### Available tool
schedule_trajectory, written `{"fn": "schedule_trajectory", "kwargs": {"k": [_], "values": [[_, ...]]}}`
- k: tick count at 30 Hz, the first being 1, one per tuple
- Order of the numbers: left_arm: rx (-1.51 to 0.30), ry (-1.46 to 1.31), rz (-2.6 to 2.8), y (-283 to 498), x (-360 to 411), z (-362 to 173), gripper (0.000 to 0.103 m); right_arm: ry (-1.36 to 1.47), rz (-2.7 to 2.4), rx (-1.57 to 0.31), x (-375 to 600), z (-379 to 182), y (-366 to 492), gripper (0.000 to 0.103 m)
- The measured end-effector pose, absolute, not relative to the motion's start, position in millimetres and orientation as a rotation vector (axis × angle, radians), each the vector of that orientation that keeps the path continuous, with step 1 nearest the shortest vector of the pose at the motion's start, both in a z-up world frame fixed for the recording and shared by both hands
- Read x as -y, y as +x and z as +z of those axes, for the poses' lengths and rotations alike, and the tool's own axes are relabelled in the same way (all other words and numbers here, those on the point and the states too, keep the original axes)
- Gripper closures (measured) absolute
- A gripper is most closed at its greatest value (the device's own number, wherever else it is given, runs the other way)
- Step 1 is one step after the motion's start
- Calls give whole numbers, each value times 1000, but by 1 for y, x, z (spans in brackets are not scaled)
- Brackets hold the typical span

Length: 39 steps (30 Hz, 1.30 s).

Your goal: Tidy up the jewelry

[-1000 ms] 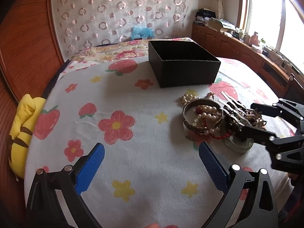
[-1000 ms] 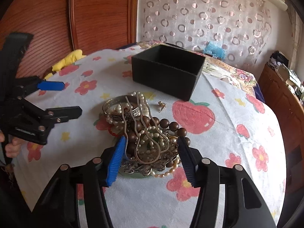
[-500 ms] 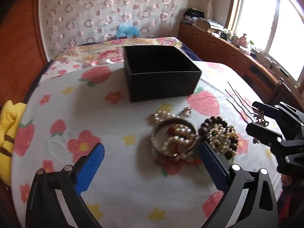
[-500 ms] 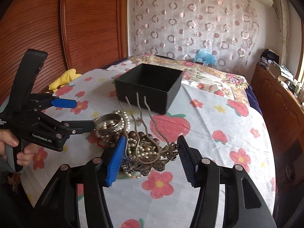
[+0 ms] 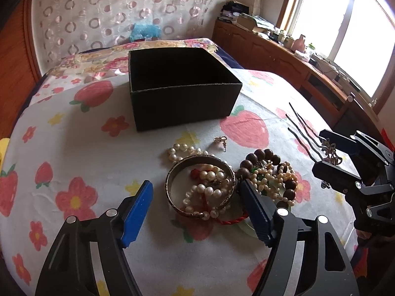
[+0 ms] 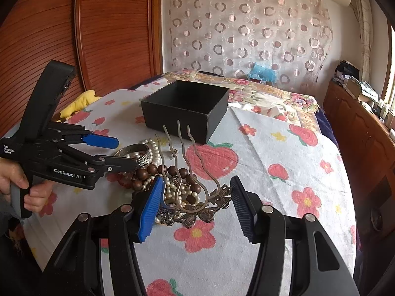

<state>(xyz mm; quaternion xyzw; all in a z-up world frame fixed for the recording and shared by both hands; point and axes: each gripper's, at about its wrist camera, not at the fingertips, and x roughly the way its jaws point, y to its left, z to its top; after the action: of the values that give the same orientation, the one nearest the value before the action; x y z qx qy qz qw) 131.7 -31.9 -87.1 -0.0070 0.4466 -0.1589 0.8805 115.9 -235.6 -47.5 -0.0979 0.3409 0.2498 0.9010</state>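
My right gripper (image 6: 195,206) is shut on a bronze hair comb (image 6: 190,172) with wavy prongs and an ornate base, held above the cloth; the comb also shows in the left wrist view (image 5: 308,138). My left gripper (image 5: 195,209) is open, its pads on either side of a metal bangle (image 5: 200,187) lying in a jewelry pile with pearl strands (image 5: 205,190) and a brown bead bracelet (image 5: 266,170). A small earring (image 5: 221,141) lies behind the pile. The open black box (image 5: 182,91) stands further back, and also shows in the right wrist view (image 6: 185,108).
The table carries a flower and strawberry cloth (image 5: 74,148). A yellow plush toy (image 6: 79,101) lies at the left edge. A wooden cabinet (image 5: 296,66) with clutter runs along the right under the window. A wooden panel (image 6: 98,37) stands at the left.
The right gripper lifted the hair comb up off the pile. The left gripper moved in toward the pile and now brackets the bangle.
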Motion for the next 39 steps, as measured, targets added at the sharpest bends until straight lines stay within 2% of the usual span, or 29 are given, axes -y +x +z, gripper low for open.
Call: {"fn": "schedule_trajectory", "kwargs": {"k": [2,19,20,21,39], "values": [[-930,-11,-333,130,32,-87,37,-204,517,-704,235,-48,115,45],[-948,-15,-349,139,28,-92,38,-215,521,-701,228,-45,115,45],[-952,-18,-359,139,27,-92,46,-220,519,-698,227,-44,115,45],[-956,-15,-367,140,27,-92,46,-222,519,-696,227,-43,116,45],[-781,-13,-287,137,11,-42,47,-273,551,-673,211,-28,153,45]]}}
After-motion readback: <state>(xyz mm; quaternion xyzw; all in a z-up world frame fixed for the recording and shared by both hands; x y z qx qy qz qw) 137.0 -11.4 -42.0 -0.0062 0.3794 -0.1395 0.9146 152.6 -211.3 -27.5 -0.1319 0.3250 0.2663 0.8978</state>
